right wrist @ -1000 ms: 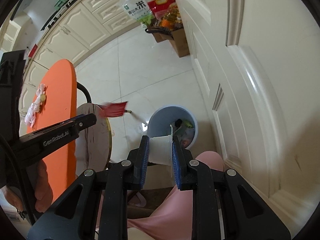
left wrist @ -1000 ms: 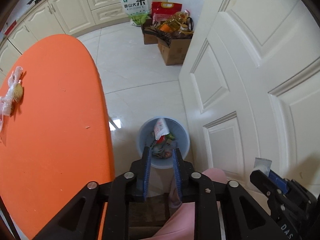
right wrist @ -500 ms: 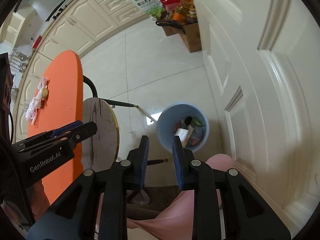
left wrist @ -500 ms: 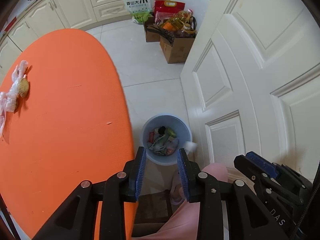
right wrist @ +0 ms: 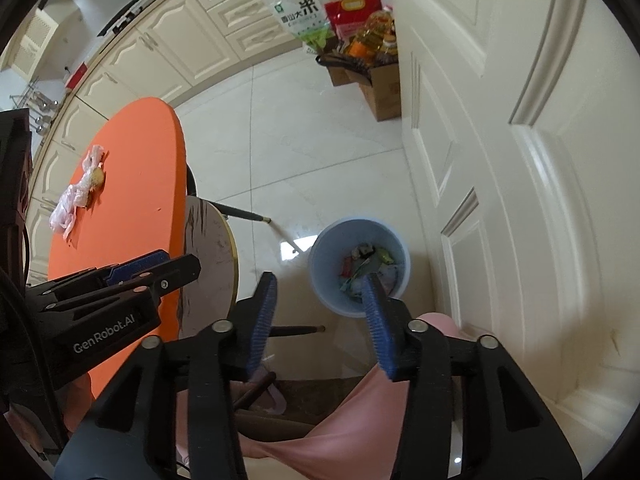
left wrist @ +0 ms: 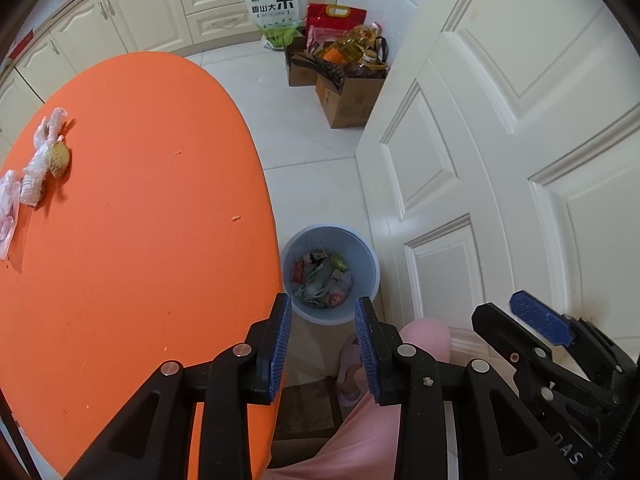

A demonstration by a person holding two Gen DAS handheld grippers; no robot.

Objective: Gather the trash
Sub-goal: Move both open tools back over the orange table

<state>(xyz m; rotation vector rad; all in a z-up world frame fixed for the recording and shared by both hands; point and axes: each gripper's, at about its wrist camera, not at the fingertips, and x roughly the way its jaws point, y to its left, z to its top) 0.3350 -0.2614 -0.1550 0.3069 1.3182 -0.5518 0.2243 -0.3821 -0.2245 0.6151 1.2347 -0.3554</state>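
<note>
A light blue trash bin [left wrist: 372,264] stands on the floor by the white door, holding several wrappers [left wrist: 322,278]; it also shows in the right wrist view [right wrist: 320,272]. My left gripper [left wrist: 322,340] is open and empty, above the table edge near the bin. My right gripper [right wrist: 320,312] is open and empty above the bin. Crumpled plastic bags with a round yellowish piece of food [left wrist: 40,156] lie at the far left of the orange table [left wrist: 132,220]; they also show in the right wrist view [right wrist: 80,192].
A white panelled door [left wrist: 500,140] is right of the bin. Cardboard boxes with oil bottles and bags [left wrist: 344,68] stand on the tiled floor by cream cabinets [left wrist: 132,20]. A round stool [right wrist: 212,264] stands beside the table. Pink-clad legs [right wrist: 360,420] are below.
My right gripper let go of the white paper, which fell into the bin, and its jaws opened wide. My left gripper also opened wider and shifted over the table.
</note>
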